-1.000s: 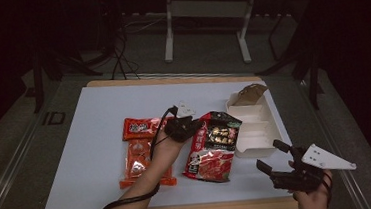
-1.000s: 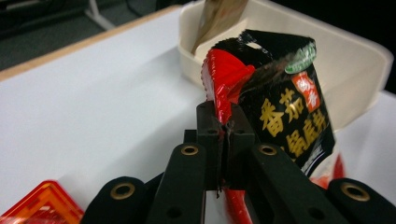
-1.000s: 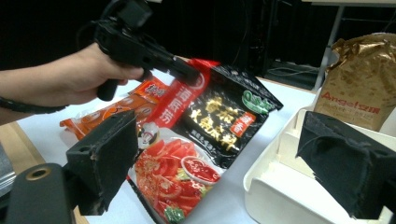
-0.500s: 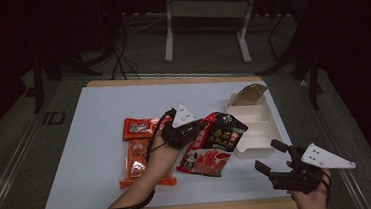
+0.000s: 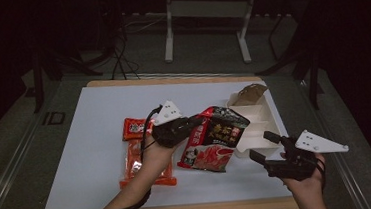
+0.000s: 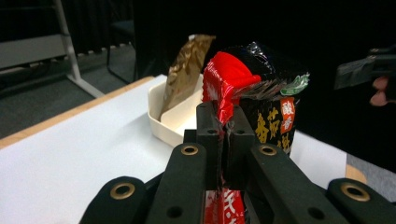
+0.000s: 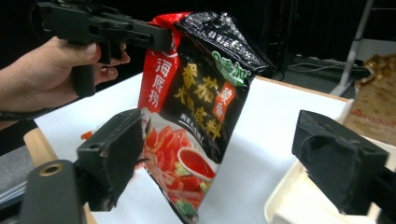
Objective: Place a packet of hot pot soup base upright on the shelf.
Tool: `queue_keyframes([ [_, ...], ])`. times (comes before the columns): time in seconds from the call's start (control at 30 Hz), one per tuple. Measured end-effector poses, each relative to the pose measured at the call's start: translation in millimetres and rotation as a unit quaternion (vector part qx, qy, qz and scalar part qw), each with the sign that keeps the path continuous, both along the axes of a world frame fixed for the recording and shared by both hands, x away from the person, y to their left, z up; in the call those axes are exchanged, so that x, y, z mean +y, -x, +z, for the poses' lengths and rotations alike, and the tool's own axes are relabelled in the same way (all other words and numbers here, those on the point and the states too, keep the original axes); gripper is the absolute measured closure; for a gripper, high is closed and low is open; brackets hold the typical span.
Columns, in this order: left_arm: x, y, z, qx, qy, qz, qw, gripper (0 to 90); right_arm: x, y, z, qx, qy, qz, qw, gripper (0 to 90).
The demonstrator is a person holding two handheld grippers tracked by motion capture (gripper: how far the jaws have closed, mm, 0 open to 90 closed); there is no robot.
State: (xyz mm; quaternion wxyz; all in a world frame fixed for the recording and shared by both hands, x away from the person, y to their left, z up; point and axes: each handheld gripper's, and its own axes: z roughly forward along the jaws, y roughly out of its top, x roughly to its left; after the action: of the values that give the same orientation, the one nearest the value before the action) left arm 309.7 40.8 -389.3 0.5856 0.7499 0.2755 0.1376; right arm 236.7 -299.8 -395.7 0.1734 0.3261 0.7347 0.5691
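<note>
A red and black sauce packet (image 5: pixel 215 141) hangs tilted above the white board, its lower end near the surface. My left gripper (image 5: pixel 195 127) is shut on the packet's red top edge; in the left gripper view the jaws (image 6: pixel 224 114) pinch the foil (image 6: pixel 231 74). My right gripper (image 5: pixel 263 146) is held at the front right, open, its jaws having just closed a little. The packet (image 7: pixel 201 93) hangs just ahead of its wide-apart jaws, and no pad touches it.
A white compartment tray (image 5: pixel 269 109) stands at the right of the white board (image 5: pixel 90 127), with a brown foil packet (image 5: pixel 249 94) leaning in its far end. Two red packets (image 5: pixel 134 128) (image 5: pixel 146 168) lie left of my left hand.
My left gripper has risen and moved slightly right, lifting the red and black packet off the board so it hangs tilted. The right hand has barely moved.
</note>
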Motion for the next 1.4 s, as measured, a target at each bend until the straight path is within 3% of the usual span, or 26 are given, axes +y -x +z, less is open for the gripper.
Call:
queue_keyframes([
  [0.2,2.9,2.9,3.3,-0.003,0.035,-0.011,0.9993,88.3,8.4,-13.5,5.3,0.005,0.001,0.006,1.0000,21.7],
  [0.3,5.8,4.3,3.0,-0.002,0.066,-0.029,0.9974,88.3,15.0,-24.5,12.1,0.004,0.002,0.017,0.9998,26.9],
  [0.4,6.5,5.7,1.9,-0.003,0.079,-0.035,0.9963,88.3,19.0,-30.9,16.6,0.006,-0.003,0.033,0.9994,34.9],
  [0.57,4.7,8.6,1.1,-0.012,0.081,-0.037,0.9960,88.3,25.2,-35.2,20.6,0.006,0.005,0.047,0.9988,55.6],
  [0.7,3.5,8.2,0.8,-0.010,0.079,-0.040,0.9960,88.2,25.9,-37.6,20.2,0.018,-0.005,0.055,0.9983,66.2],
  [0.83,4.5,6.6,0.5,-0.004,0.084,-0.040,0.9957,88.2,24.8,-39.1,22.8,0.015,-0.014,0.058,0.9981,70.9],
  [0.9,5.9,3.0,-0.2,0.012,0.089,-0.050,0.9947,88.2,24.1,-40.8,23.9,0.020,-0.021,0.061,0.9977,70.9],
  [1.03,6.8,2.7,-1.4,0.014,0.089,-0.055,0.9944,88.2,22.9,-44.0,25.2,0.027,-0.029,0.074,0.9964,71.9],
  [1.17,6.3,3.6,-1.0,0.005,0.077,-0.052,0.9957,88.0,23.9,-43.4,25.8,0.025,-0.016,0.071,0.9971,77.0],
  [1.4,10.1,0.4,0.1,0.003,0.082,-0.061,0.9948,85.5,24.7,-44.0,30.1,0.023,-0.021,0.069,0.9971,78.0],
])
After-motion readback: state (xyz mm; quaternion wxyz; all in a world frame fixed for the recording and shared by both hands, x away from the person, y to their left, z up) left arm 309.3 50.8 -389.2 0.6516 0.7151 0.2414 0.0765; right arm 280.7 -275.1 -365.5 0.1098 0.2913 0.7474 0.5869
